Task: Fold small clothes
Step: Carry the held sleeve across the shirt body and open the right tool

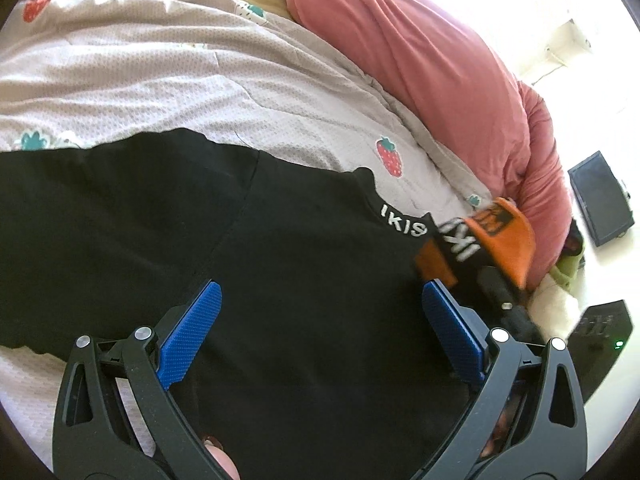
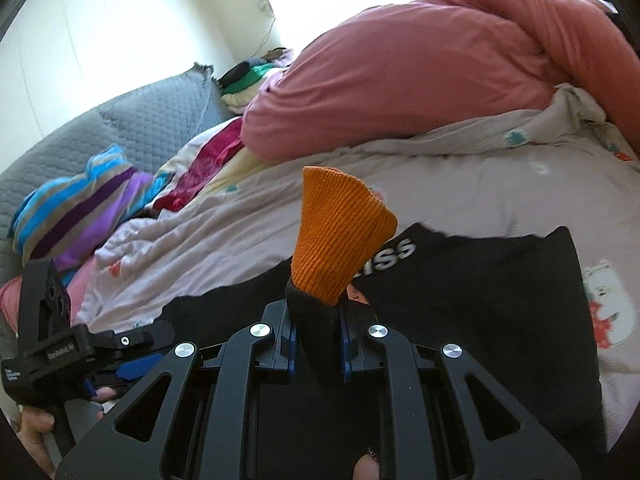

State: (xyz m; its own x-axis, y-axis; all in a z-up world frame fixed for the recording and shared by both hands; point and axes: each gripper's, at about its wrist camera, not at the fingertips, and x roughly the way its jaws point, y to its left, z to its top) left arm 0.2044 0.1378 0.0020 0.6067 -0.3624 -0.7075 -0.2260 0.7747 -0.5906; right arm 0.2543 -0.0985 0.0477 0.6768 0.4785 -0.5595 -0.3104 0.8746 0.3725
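The left wrist fisheye looked steeply down, close over a black garment with white lettering filling the lower frame. The right wrist fisheye faced shallower, close above the same garment. Both shared the pink bundled quilt in their upper right.

Bed with pale strawberry-print quilt. Black garment spread flat beneath both tongs. Pink duvet heaped beyond them. Striped blue-purple cloth and crimson cloth lying far left of right tongs.
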